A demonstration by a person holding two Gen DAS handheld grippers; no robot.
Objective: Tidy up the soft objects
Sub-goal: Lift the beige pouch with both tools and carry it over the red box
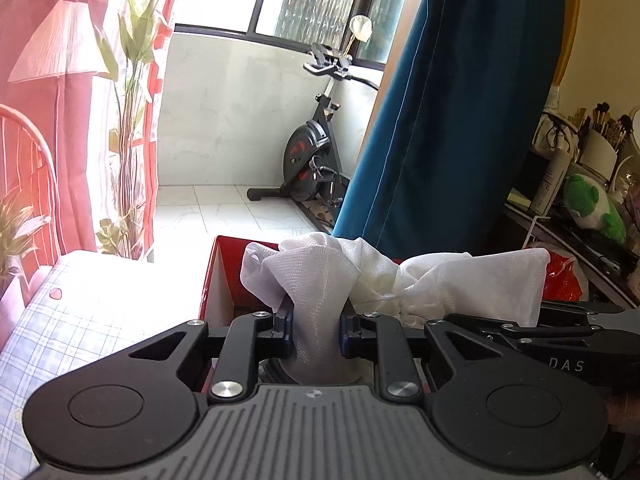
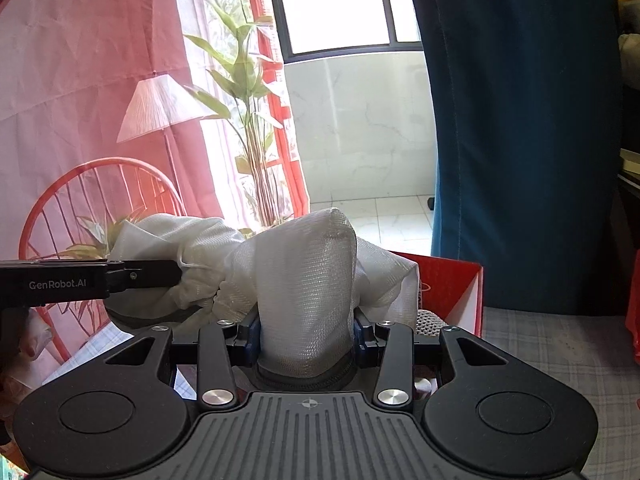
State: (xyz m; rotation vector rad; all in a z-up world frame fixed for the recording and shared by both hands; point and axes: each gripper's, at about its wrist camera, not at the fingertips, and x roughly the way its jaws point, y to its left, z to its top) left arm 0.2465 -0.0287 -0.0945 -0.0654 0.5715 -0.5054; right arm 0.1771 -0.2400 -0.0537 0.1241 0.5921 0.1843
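Observation:
A white mesh cloth bag (image 1: 320, 276) is held up between both grippers over a red box (image 1: 218, 268). My left gripper (image 1: 316, 332) is shut on one bunched end of it. My right gripper (image 2: 306, 330) is shut on the other end of the mesh cloth (image 2: 308, 276), which bulges up between its blue pads. In the right wrist view the left gripper's black body (image 2: 80, 280) reaches in from the left against the cloth. The red box (image 2: 452, 288) sits just beyond the cloth, with a knitted grey item (image 2: 428, 322) at its edge.
A checked bed cover (image 1: 80, 320) lies at the left and a grey checked cover (image 2: 560, 344) at the right. A teal curtain (image 1: 440, 120) hangs behind the box. A cluttered shelf with a green plush toy (image 1: 592, 204) stands at the right. An exercise bike (image 1: 316, 152) is beyond.

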